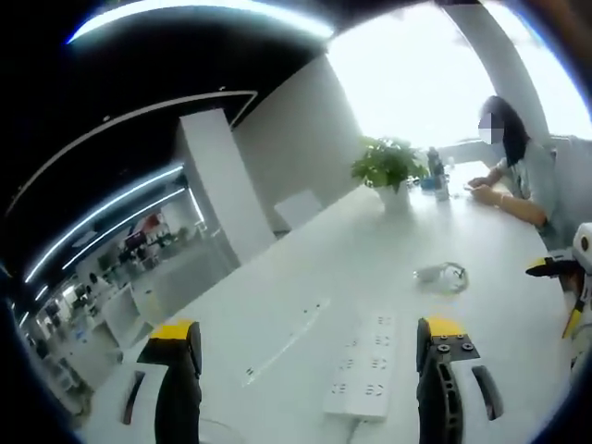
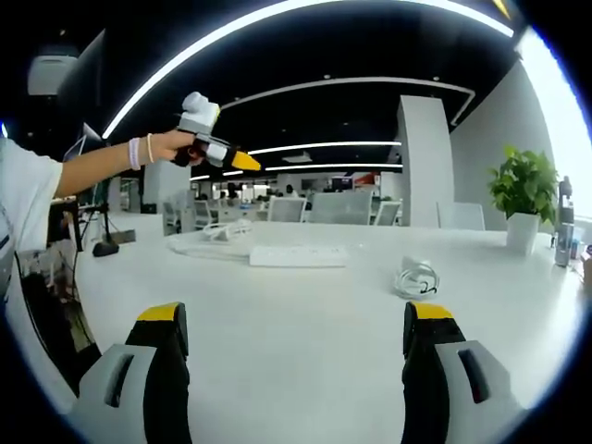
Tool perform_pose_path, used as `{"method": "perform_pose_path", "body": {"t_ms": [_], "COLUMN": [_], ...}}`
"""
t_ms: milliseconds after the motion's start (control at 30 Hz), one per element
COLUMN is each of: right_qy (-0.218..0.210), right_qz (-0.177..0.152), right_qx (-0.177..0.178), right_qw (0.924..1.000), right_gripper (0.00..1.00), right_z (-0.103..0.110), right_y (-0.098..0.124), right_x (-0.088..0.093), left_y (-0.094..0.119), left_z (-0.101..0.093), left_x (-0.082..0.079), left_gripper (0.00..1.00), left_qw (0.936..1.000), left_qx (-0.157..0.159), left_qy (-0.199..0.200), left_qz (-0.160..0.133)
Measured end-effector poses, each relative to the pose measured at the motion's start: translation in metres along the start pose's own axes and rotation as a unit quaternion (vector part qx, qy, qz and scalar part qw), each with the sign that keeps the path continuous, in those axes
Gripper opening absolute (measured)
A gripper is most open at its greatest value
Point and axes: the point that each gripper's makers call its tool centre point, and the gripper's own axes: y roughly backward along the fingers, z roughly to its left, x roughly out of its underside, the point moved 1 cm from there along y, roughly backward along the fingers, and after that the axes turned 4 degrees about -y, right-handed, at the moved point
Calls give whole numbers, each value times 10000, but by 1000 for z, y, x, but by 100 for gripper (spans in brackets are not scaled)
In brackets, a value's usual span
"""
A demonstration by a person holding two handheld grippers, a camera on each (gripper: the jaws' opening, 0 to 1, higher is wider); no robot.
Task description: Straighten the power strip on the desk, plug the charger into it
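Left gripper view: left gripper (image 1: 310, 356) with jaws wide apart and holding nothing, white power strip (image 1: 363, 363) lying flat between the fingertips (image 1: 442, 331) nearer the right one, close to the near edge of the white desk (image 1: 305, 277); coiled charger (image 1: 442, 274) further in. Right gripper view: right gripper (image 2: 296, 328) likewise spread and bare, power strip mid-desk beyond, charger before the right finger, left gripper raised above the left edge.

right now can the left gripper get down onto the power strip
Probably yes. The power strip lies on the bare white desk just ahead of the open left gripper, nothing lying across it; the coiled charger sits farther off.
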Motion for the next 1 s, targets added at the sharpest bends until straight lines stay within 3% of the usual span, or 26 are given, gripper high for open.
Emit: {"method": "perform_pose_path", "body": {"t_ms": [167, 533, 733, 1000], "right_qy": [11, 17, 33, 31], "right_qz": [11, 51, 69, 112], "right_qx": [30, 39, -8, -24], "right_qw": [10000, 10000, 10000, 9999], "right_gripper": [96, 96, 96, 96], "right_z": [-1, 0, 3, 4], "right_y": [0, -4, -7, -9], "right_x": [0, 2, 4, 7], "left_y": [-18, -55, -70, -83], "left_z": [-6, -11, -19, -21], "left_x": [10, 22, 34, 54], "left_gripper": [99, 99, 99, 99], "left_qw": [9992, 9946, 9891, 9794], "left_qx": [302, 580, 797, 757], "left_qy": [50, 72, 53, -348], "left_qz": [271, 855, 1238, 1841]}}
